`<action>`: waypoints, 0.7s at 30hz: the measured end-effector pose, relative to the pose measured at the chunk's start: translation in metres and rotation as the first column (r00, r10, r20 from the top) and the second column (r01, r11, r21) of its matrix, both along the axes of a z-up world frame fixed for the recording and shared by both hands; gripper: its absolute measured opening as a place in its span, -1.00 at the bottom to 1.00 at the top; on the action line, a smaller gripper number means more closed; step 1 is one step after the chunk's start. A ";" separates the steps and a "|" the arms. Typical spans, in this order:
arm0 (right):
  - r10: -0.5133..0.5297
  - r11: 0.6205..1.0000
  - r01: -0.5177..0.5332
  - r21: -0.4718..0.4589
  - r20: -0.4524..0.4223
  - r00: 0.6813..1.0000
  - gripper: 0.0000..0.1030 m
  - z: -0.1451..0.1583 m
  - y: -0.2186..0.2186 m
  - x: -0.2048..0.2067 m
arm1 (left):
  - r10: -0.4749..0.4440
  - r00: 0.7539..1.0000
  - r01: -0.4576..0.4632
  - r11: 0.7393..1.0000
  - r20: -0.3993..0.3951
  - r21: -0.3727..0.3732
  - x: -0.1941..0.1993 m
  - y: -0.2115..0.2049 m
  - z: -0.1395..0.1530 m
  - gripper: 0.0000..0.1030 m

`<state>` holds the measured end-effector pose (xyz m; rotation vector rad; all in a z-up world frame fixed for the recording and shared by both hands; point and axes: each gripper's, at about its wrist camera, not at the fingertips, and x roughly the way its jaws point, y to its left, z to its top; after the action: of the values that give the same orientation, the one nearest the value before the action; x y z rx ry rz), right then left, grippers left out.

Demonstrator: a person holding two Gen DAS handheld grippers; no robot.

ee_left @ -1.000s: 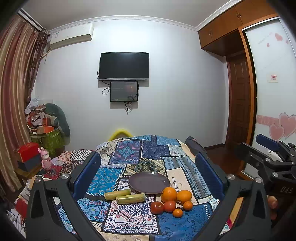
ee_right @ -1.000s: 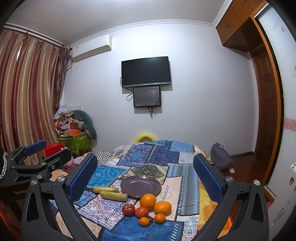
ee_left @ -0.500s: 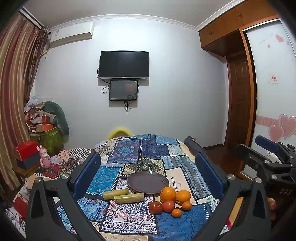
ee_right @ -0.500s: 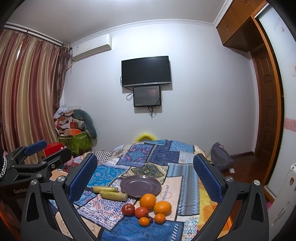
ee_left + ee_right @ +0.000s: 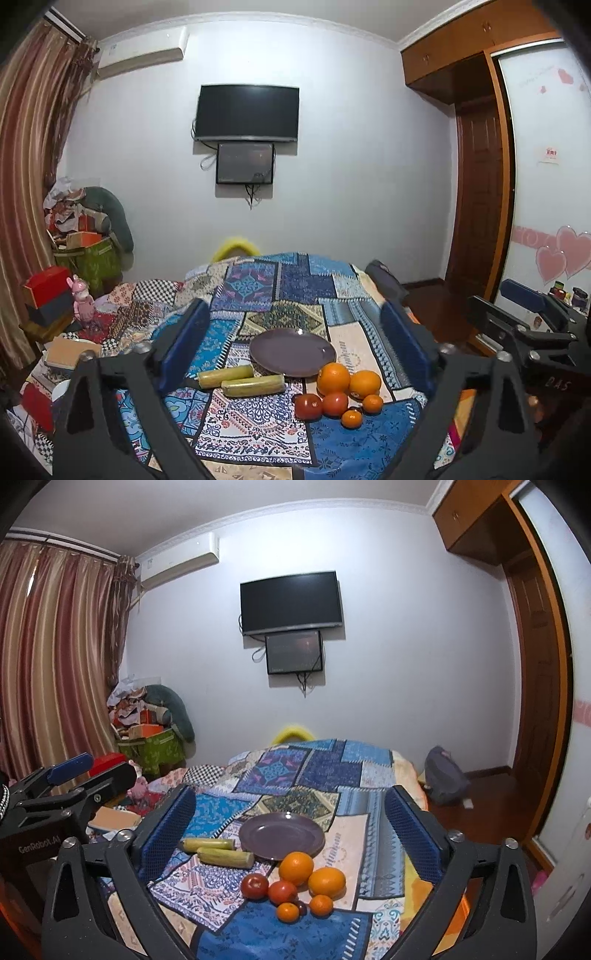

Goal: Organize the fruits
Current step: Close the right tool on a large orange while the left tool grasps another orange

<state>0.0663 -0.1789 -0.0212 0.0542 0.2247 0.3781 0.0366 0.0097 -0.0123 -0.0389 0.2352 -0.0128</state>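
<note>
Both grippers' jaws just closing slightly, left gripper [image 5: 295, 343] and right gripper [image 5: 290, 819] wide, empty; oranges [image 5: 295, 867] may roll off bedspread [image 5: 258, 934] near edge if nudged.

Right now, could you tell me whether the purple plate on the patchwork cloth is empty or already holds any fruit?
Empty. The purple plate shows a bare surface in both views; the oranges, tomatoes and the two corn cobs all lie on the cloth beside it.

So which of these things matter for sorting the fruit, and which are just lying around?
For the job: plate, oranges, tomatoes, tangerines, two green-yellow sticks.

Just lying about: patchwork cloth, TV, green box, bag, curtains.
</note>
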 end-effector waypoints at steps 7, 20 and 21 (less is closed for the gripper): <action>0.004 1.000 -0.007 -0.027 -0.114 0.993 0.40 -0.023 -0.007 0.035 | -0.024 0.994 0.026 1.000 -0.102 0.014 0.039 -0.001 -0.020 0.47; 0.027 0.998 -0.049 -0.042 -0.418 0.908 -0.06 -0.091 -0.020 0.109 | -0.144 0.910 0.138 0.989 -0.388 -0.043 0.143 -0.009 -0.092 0.37; 0.030 0.997 -0.056 -0.048 -0.436 0.900 -0.06 -0.097 -0.020 0.114 | -0.154 0.901 0.146 0.988 -0.405 -0.050 0.150 -0.011 -0.098 0.37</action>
<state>0.1801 -0.1990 -0.1179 0.0754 0.6824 0.4001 0.1864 -0.0011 -0.1101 -0.0415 0.6581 -0.1621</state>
